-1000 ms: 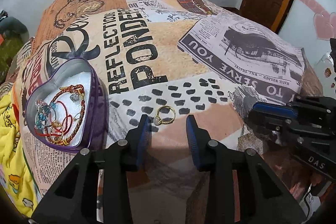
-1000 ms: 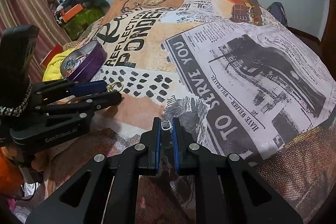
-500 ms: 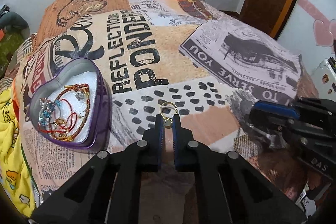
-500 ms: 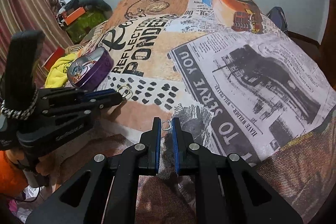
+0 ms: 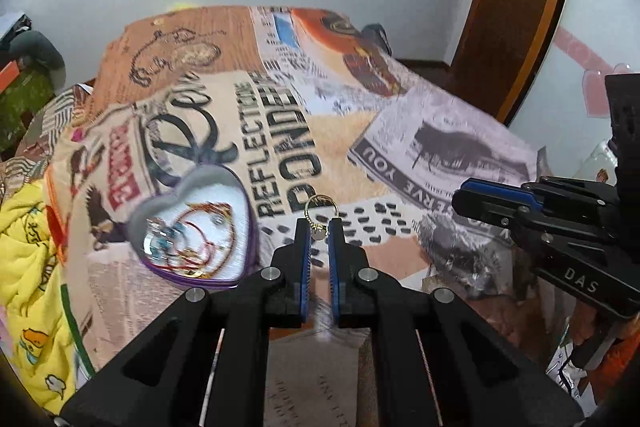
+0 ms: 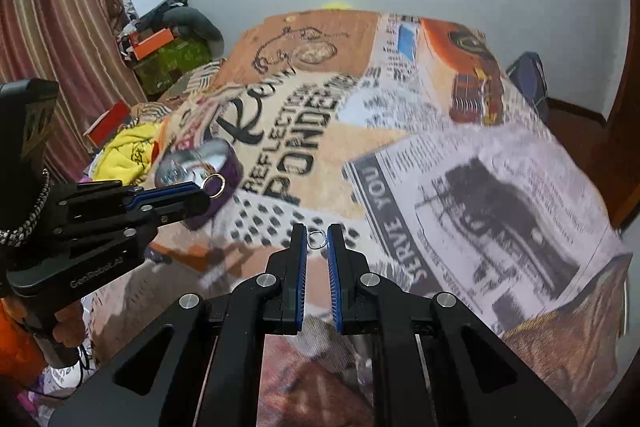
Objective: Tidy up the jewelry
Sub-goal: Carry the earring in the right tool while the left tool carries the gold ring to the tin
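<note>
My left gripper (image 5: 319, 227) is shut on a gold ring (image 5: 320, 207) and holds it lifted above the printed bedspread. A purple heart-shaped tin (image 5: 192, 227) with several bracelets and rings lies to its left; the tin also shows in the right wrist view (image 6: 200, 167). My right gripper (image 6: 318, 237) is shut on a small silver ring (image 6: 316, 239), held in the air. The left gripper (image 6: 206, 189) with the gold ring (image 6: 216, 185) shows at the left of the right wrist view, just in front of the tin. The right gripper (image 5: 460, 193) shows at the right of the left wrist view.
A bedspread with newspaper print (image 5: 440, 155) covers the bed. A yellow cloth (image 5: 28, 259) lies at the bed's left edge. Boxes and clutter (image 6: 160, 47) stand beyond the bed by a striped curtain. A wooden door (image 5: 512, 7) is at the right.
My left gripper closed on the gold ring on the bedspread and lifted it up. My right gripper rose too, keeping hold of the silver ring.
</note>
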{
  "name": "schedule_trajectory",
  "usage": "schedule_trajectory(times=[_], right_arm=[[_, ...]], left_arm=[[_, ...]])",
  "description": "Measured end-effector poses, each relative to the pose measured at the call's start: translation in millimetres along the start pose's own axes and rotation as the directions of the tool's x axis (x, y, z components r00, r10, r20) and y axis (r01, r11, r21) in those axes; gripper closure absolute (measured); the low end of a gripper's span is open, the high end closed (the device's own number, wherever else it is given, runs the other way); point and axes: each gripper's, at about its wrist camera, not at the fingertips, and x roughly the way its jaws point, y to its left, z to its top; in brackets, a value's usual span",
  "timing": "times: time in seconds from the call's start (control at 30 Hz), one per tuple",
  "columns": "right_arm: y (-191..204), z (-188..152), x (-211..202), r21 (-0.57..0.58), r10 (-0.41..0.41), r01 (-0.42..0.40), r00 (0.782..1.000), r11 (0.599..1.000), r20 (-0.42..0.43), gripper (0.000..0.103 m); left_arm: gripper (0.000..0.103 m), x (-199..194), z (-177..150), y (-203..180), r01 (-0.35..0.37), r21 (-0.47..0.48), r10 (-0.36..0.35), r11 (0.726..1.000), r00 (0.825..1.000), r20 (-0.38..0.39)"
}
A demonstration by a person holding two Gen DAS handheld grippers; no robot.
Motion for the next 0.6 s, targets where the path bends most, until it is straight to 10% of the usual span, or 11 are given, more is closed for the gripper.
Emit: schedule_trajectory(times=[0.6], right_arm=[[50, 41, 2, -0.063, 0.058, -0.052, 0.994, 0.997, 0.094, 0.094]], left_arm=[[0.096, -57, 6, 71, -0.071, -0.092, 0.083, 0.993, 0.988, 0.128]])
